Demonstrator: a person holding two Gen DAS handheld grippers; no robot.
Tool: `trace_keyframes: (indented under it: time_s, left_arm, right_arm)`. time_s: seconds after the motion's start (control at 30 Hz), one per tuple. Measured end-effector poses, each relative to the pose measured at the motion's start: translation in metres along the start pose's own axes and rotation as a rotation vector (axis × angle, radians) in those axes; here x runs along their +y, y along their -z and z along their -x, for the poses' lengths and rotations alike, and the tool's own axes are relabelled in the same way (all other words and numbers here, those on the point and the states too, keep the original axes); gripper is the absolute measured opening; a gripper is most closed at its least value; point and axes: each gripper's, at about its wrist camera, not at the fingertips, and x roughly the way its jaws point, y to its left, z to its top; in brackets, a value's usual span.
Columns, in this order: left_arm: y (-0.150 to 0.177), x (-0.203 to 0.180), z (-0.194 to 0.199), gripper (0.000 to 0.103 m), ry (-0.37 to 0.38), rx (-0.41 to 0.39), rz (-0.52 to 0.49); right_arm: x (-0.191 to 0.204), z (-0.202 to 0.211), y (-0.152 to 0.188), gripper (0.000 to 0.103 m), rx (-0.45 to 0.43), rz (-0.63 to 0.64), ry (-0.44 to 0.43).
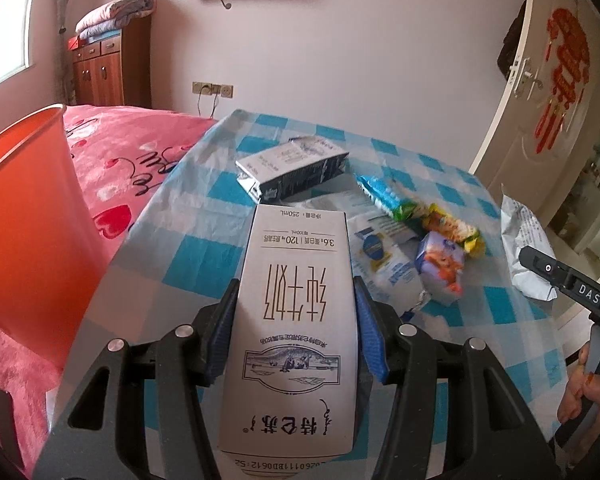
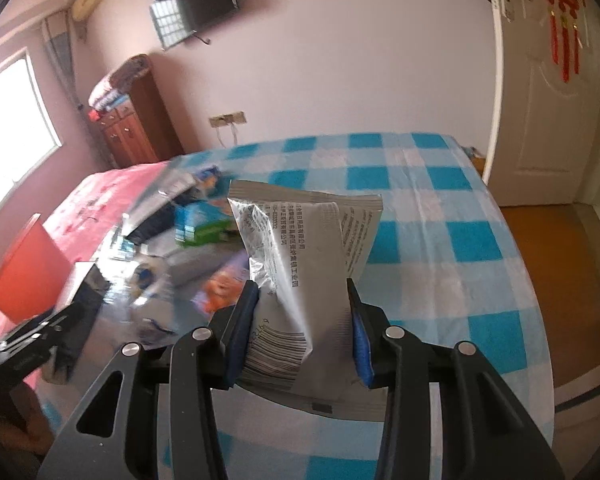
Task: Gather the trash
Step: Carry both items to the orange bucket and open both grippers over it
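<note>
Left gripper [image 1: 296, 292] squeezing a white milk box [image 1: 292, 320]; right gripper [image 2: 303, 294] pinching a silver bag [image 2: 304, 248], maybe crumpled.

Table w/ blue-check cloth [image 1: 204, 264] holds flattened milk carton [image 1: 292, 168], snack wrappers [image 1: 416, 216], small orange-print box [image 1: 440, 264].

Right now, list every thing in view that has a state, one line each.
left gripper: shut on white milk carton, lifted.
right gripper: shut on silver wrapper, lifted.
orange bin: upright, open-topped, on the bed.
dark milk carton: lying on its side, flattened.
orange-print small carton: tipped over on the table.
door: ajar.
</note>
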Motion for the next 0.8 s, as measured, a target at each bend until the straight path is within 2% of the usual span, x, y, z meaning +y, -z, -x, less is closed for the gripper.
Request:
trace_keyframes:
  time_s: [0.23,0.43,0.63,0.8]
  left_arm:
    - [-0.008,0.010,0.018,0.055,0.023,-0.045,0.025]
    - [-0.028,0.038,0.057,0.055,-0.005,-0.149,0.069]
    - [-0.052,0.101,0.110,0.055,-0.153,-0.281,0.153]
    - [-0.064,0.153,0.129,0.055,-0.302,-0.321,0.203]
  right_arm:
    - [0.037,0.011,-0.013,0.043,0.005,0.004,-0.140]
    - [0.097,0.014,-0.037,0.043,0.021,0.046,-0.311]
    - [0.187,0.005,-0.065,0.044,0.051,0.146,-0.507]
    - [0.274,-0.009,-0.083,0.044,0.078,0.226,-0.659]
